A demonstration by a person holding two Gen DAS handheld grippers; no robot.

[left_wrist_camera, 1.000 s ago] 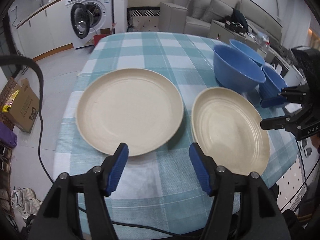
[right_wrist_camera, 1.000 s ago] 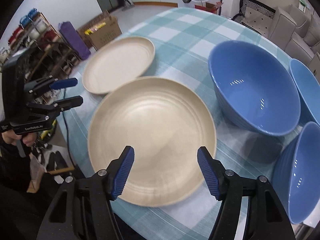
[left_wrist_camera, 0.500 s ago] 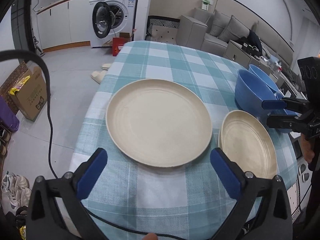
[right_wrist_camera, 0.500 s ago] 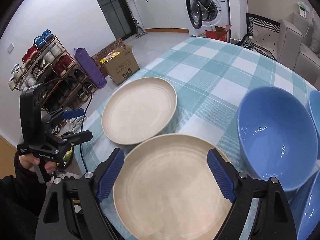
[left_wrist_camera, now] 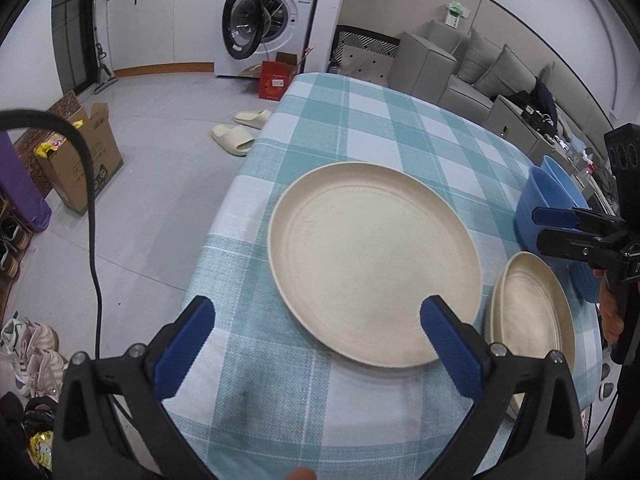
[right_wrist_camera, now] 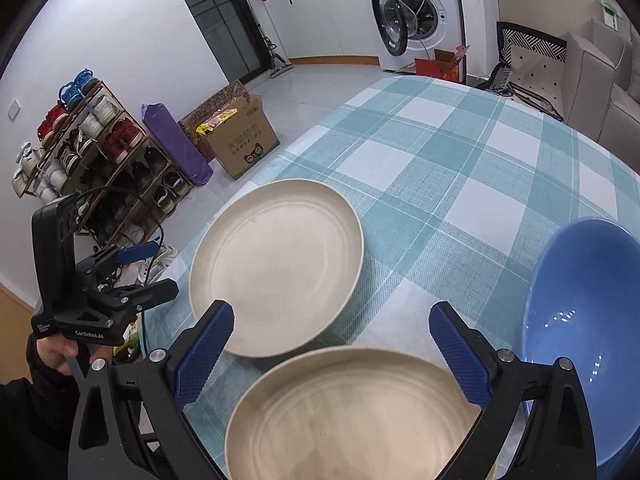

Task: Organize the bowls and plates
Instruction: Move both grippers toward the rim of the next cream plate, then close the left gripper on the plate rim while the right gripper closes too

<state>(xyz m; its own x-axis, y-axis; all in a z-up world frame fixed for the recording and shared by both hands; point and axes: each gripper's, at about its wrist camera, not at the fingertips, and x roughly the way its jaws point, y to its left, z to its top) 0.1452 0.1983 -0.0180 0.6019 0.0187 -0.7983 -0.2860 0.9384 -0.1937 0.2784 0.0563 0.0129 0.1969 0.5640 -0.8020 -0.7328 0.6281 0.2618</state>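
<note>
The left gripper (left_wrist_camera: 316,328) stands wide with nothing between its 2 blue pads (left_wrist_camera: 184,344); its right pad overlaps the near rim of the left plate (left_wrist_camera: 372,256) in the view, and whether it touches I cannot tell. The right gripper (right_wrist_camera: 332,344) is opening its jaws, already wide, and holds nothing; it hangs over the near rim of the right plate (right_wrist_camera: 352,412), whose edge shows between the pads without being pressed.

There are 2 cream plates, both flat on the table (left_wrist_camera: 400,128), which is covered with a teal and white checked cloth. They lie side by side with rims nearly touching; the left plate sits near the table's left edge.

Bowls: the left wrist view shows at least 2 blue ones (left_wrist_camera: 548,196) bunched at the table's right side, partly hidden behind the right gripper, so the full count cannot be told. The right wrist view shows 1 blue bowl (right_wrist_camera: 584,332) upright, just right of the right plate.

Beyond the table: 1 washing machine (left_wrist_camera: 272,16) with its door open, 1 grey sofa (left_wrist_camera: 480,68), 1 cardboard box (right_wrist_camera: 240,140), 2 pale slippers (left_wrist_camera: 240,128) on the floor, and 1 shoe rack (right_wrist_camera: 92,152).
</note>
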